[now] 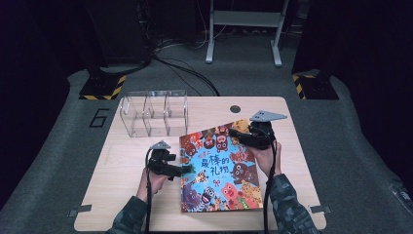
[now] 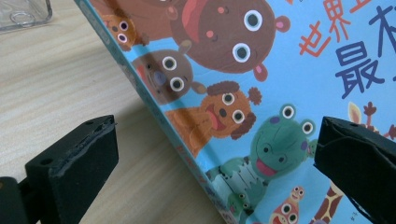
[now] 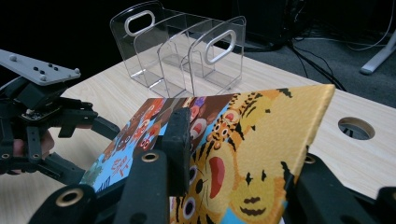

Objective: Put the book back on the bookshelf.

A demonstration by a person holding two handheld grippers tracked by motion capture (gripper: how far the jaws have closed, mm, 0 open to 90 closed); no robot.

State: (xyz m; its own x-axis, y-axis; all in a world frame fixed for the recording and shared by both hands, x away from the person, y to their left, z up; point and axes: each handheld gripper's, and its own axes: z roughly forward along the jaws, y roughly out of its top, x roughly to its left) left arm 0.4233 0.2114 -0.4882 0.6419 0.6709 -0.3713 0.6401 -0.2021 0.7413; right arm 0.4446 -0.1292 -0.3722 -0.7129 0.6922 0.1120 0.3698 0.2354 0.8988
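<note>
Clear acrylic rack (image 1: 153,113) — right gripper (image 1: 243,135) jaws clamp book (image 1: 219,168), left gripper (image 1: 181,170) jaws apart.

A blue book (image 1: 219,168) patterned with brown, red and green cartoon animals; clear organizer (image 1: 153,113); pale wood-grain table (image 1: 117,165).

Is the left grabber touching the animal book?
Apart. In the left gripper view, the left grabber has both jaws wide, with bare gaps between them and the animal book edge.
</note>
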